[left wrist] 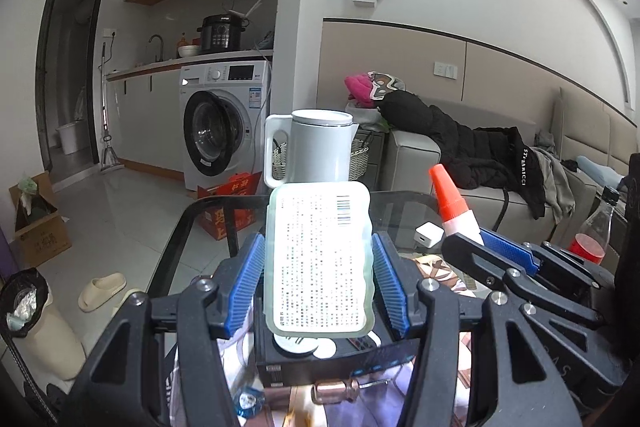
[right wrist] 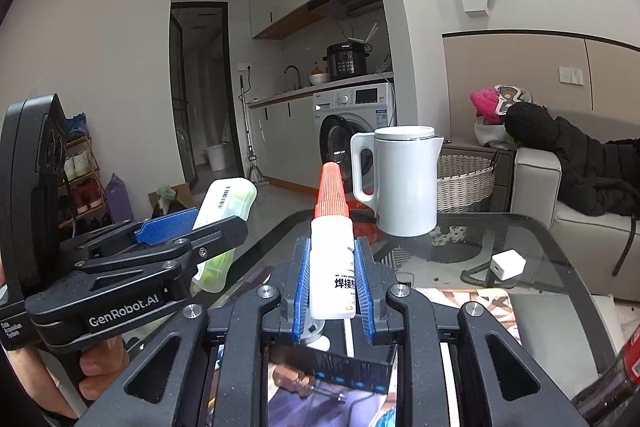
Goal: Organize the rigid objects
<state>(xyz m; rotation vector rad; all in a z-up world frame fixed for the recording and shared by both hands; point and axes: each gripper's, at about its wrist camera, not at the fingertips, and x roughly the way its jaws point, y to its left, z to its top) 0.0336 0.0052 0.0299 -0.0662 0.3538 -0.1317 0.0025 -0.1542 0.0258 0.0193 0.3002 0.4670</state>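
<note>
My left gripper (left wrist: 319, 269) is shut on a pale green translucent plastic box (left wrist: 320, 259) with a printed white label, held upright above the glass table (left wrist: 208, 223). The box also shows in the right wrist view (right wrist: 224, 223), with the left gripper (right wrist: 188, 231) at the left. My right gripper (right wrist: 331, 287) is shut on a white glue bottle (right wrist: 332, 267) with a ribbed orange cone cap, held upright. The same bottle (left wrist: 452, 203) and right gripper (left wrist: 480, 239) show at the right of the left wrist view.
A white kettle (right wrist: 404, 183) stands at the table's far edge, and a small white charger cube (right wrist: 508, 264) lies to the right. A dark box (left wrist: 320, 359) and printed sheets lie below the grippers. A bottle of red drink (left wrist: 592, 231) stands at the right. A sofa with clothes is beyond.
</note>
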